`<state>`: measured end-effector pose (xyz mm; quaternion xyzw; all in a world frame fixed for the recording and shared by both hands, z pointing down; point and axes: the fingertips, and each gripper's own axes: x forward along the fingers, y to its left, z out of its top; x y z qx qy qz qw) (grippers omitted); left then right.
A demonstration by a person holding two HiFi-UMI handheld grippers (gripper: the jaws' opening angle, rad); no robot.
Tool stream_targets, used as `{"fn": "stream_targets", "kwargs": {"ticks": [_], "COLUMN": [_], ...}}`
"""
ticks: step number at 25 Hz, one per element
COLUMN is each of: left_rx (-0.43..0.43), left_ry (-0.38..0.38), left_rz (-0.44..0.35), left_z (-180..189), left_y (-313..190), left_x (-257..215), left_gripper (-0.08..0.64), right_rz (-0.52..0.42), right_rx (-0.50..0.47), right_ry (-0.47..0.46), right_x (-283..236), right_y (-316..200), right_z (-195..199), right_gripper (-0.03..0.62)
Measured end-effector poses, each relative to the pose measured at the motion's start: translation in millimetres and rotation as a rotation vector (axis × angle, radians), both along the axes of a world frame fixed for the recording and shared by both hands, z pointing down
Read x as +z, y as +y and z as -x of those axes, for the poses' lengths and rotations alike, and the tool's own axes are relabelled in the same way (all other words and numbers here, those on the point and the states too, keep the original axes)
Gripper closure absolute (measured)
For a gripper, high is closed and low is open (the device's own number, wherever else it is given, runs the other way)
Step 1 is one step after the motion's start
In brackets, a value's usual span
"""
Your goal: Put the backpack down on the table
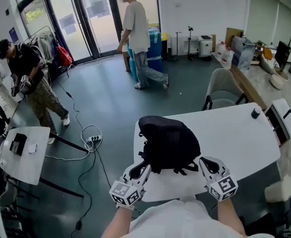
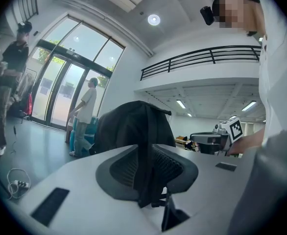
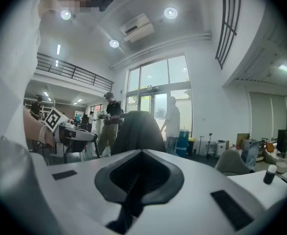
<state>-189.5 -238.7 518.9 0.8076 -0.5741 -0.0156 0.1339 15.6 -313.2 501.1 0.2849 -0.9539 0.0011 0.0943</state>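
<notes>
Black backpack (image 1: 168, 143) looms ahead of my jaws; left gripper (image 1: 143, 168), right gripper (image 1: 204, 163) pinch its straps (image 2: 146, 173); left gripper view misses the chair (image 3: 231, 163).

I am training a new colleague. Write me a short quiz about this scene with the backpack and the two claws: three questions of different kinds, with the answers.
1. True or false: the black backpack lies on the floor.
2. What does the left claw pinch? A) a cable B) a backpack strap C) a chair leg
3. Fill in (open or shut): the right claw is ___ on the other strap.

Key:
1. False. It sits on the white table.
2. B
3. shut
</notes>
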Motion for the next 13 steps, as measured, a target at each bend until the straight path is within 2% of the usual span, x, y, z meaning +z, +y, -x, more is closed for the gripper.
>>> {"fn": "stream_targets", "kwargs": {"ticks": [13], "left_rx": [0.004], "left_ry": [0.001], "left_rz": [-0.009], "left_z": [-2.2], "left_y": [0.7], "left_x": [-4.3], "left_gripper": [0.457], "right_rz": [-0.026], "right_rx": [-0.025], "right_ry": [0.021], "right_x": [-7.8], "right_y": [4.1], "right_z": [8.5], "right_gripper": [0.577]}}
